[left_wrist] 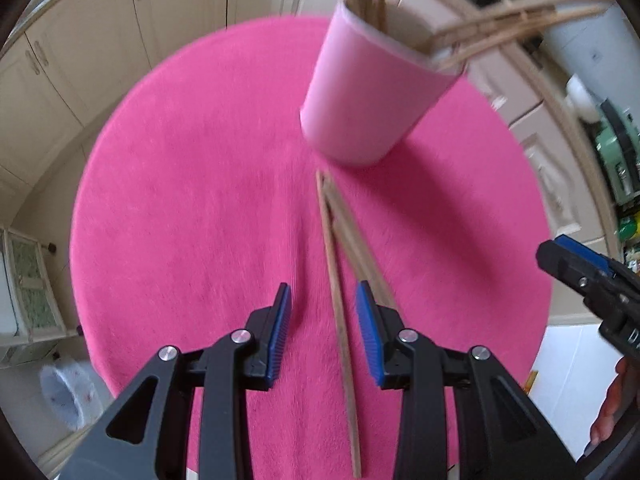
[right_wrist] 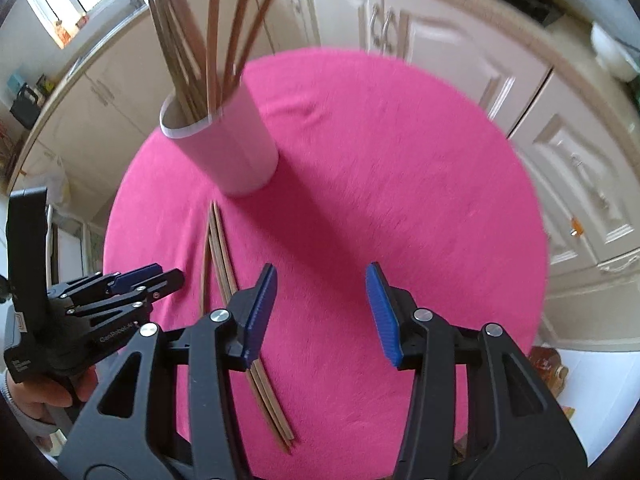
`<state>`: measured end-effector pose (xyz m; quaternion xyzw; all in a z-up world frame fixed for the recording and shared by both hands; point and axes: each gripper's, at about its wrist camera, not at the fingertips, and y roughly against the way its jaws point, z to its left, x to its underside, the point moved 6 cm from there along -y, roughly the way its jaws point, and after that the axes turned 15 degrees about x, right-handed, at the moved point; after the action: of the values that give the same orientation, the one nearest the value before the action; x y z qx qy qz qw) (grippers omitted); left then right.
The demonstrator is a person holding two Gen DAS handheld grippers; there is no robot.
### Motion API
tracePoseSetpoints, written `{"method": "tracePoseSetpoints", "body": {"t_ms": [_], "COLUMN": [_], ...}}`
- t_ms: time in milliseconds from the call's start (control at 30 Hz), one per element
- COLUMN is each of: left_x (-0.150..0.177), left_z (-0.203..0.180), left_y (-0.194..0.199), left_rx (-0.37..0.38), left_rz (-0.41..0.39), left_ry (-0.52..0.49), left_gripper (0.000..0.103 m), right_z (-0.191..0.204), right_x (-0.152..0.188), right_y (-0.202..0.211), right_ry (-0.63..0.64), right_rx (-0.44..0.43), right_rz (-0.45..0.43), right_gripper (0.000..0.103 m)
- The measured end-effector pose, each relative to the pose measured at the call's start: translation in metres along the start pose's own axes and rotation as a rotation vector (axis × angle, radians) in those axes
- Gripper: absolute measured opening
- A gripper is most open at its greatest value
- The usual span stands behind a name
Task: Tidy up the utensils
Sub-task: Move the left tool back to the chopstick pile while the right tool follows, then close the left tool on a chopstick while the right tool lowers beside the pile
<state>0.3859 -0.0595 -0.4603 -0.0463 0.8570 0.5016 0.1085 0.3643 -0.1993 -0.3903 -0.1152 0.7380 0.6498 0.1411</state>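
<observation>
We are tidying up chopsticks on a round table with a pink cloth. Most of the job looks done. Many chopsticks already stand in the pink cup, and they fan out over its rim. The cup stands upright near the far side of the table.

A few loose chopsticks are left, three as far as we can count. They lie flat on the cloth, close together, with their far tips near the foot of the cup. These need to go into the cup too.

Our left gripper hangs over the loose chopsticks. Its jaws are partly open. One stick runs through the gap between the blue pads, but the pads do not press on it, so we hold nothing yet. Our right gripper is partly open too, and only pink cloth shows between its jaws. It holds nothing. The loose chopsticks lie just beside its left finger and pass under it.

Around the table we see cream cupboard doors and a bin with a white bag down on the floor. Nothing lies on the cloth between us and the sticks. We think the hard part is that the sticks are thin and lie flat on soft cloth, so picking up just one may be tricky
</observation>
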Motion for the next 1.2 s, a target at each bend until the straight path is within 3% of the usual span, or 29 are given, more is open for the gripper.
{"method": "tracePoseSetpoints", "body": {"t_ms": [167,567,633,733,767,933,1200], "left_x": [0.014,0.016,0.012,0.010,0.010,0.009,0.018], "left_z": [-0.001,-0.007,-0.011,-0.004,0.001,0.016,0.033], "left_y": [-0.028,-0.040,-0.041,-0.039,-0.037,-0.029,-0.016], "left_rx": [-0.022,-0.075,-0.084,-0.098,-0.084,-0.057,-0.031], "left_rz": [0.115,0.175,0.178,0.167,0.163,0.162,0.153], "left_ry": [-0.021,-0.090,-0.093,-0.081,-0.059,-0.012,0.026], "left_gripper": [0.033,0.033,0.031,0.011,0.009,0.007,0.006], "right_z": [0.014,0.035,0.039,0.045,0.047,0.062,0.079], "right_x": [0.013,0.020,0.021,0.022,0.022,0.023,0.024], "right_y": [-0.023,-0.041,-0.044,-0.047,-0.048,-0.052,-0.059], "right_ry": [0.044,0.100,0.114,0.134,0.141,0.189,0.250], "right_rx": [-0.035,-0.068,-0.072,-0.081,-0.083,-0.088,-0.080], "right_rz": [0.074,0.137,0.145,0.157,0.157,0.168,0.179], "right_gripper": [0.046,0.046,0.046,0.046,0.046,0.035,0.030]}}
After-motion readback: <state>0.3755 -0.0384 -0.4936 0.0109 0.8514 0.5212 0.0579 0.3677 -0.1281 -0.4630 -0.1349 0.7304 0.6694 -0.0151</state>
